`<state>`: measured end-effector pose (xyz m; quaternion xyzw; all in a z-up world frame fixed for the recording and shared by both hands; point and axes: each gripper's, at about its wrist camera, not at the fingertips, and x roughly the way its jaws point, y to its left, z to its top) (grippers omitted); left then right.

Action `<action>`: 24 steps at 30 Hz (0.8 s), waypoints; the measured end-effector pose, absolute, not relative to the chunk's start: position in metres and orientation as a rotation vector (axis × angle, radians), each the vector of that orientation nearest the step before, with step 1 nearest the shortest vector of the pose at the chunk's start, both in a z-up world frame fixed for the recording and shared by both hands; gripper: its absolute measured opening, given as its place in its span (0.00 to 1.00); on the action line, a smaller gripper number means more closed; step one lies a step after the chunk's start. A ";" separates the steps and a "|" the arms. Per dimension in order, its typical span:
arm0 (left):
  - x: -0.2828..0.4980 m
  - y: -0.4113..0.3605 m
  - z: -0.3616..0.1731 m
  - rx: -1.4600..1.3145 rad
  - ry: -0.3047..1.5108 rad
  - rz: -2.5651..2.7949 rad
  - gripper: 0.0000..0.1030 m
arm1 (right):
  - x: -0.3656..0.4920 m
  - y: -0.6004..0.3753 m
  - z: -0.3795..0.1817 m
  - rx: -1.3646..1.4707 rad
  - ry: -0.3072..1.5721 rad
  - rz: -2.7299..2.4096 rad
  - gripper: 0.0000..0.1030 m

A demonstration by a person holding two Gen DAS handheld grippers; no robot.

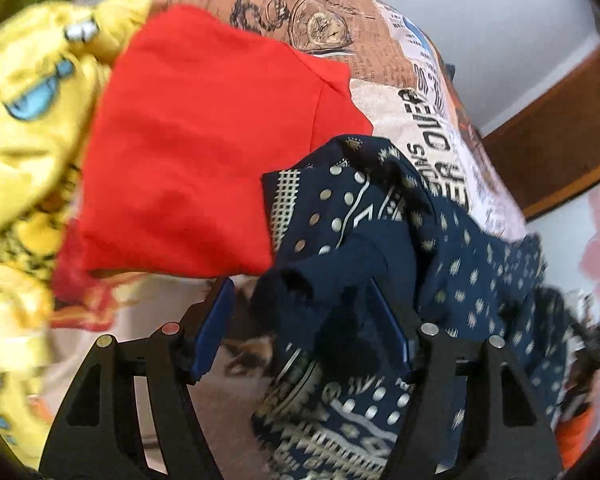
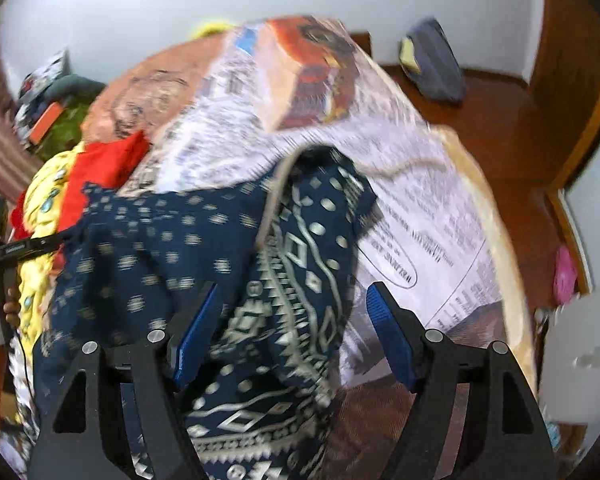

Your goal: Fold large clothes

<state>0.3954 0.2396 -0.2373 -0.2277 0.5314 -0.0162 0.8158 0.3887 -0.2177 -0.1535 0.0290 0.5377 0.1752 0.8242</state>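
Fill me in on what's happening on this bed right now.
A person is folding laundry with a hand-held gripper in each hand. Both the left hand-held gripper and the right hand-held gripper stand open over a navy patterned garment lying rumpled on the printed bedsheet; neither is clamping it. A folded red garment lies beside it, with yellow clothing beyond.

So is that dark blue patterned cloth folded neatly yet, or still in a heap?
Still in a heap. The blue patterned cloth lies bunched and creased on the printed bedsheet, with no flat, squared edges.
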 end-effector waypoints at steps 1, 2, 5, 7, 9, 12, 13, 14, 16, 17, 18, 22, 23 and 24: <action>0.398 0.240 -0.240 -0.493 1.135 -0.037 0.65 | 0.394 -0.220 -0.161 0.084 1.160 0.362 0.69; 0.404 0.241 -0.245 -0.496 1.140 -0.033 0.65 | 0.397 -0.222 -0.167 0.104 1.174 0.355 0.69; 0.421 0.241 -0.258 -0.498 1.166 -0.028 0.65 | 0.407 -0.229 -0.178 0.175 1.190 0.346 0.69; 0.430 0.241 -0.267 -0.505 1.183 -0.030 0.65 | 0.412 -0.229 -0.176 0.190 1.158 0.349 0.69; 0.437 0.244 -0.275 -0.534 1.190 -0.027 0.67 | 0.417 -0.228 -0.176 0.184 1.149 0.349 0.69; 0.443 0.247 -0.284 -0.573 1.183 -0.028 0.73 | 0.424 -0.222 -0.178 0.171 1.141 0.358 0.69; 0.443 0.248 -0.287 -0.590 1.181 -0.030 0.73 | 0.427 -0.219 -0.179 0.159 1.141 0.363 0.69; 0.442 0.250 -0.290 -0.613 1.176 -0.031 0.75 | 0.430 -0.216 -0.180 0.147 1.140 0.363 0.69; 0.442 0.251 -0.292 -0.644 1.166 -0.031 0.76 | 0.433 -0.209 -0.182 0.118 1.134 0.369 0.68; 0.441 0.252 -0.293 -0.659 1.161 -0.030 0.76 | 0.435 -0.206 -0.183 0.106 1.135 0.377 0.62; 0.440 0.252 -0.293 -0.669 1.160 -0.031 0.75 | 0.435 -0.204 -0.184 0.100 1.136 0.385 0.59; 0.437 0.251 -0.288 -0.737 1.138 -0.103 0.39 | 0.439 -0.195 -0.187 0.127 1.170 0.440 0.22; 0.436 0.249 -0.283 -0.735 1.130 -0.108 0.27 | 0.439 -0.193 -0.185 0.123 1.164 0.436 0.20; 0.436 0.245 -0.278 -0.701 1.126 -0.093 0.23 | 0.437 -0.190 -0.182 0.108 1.152 0.439 0.18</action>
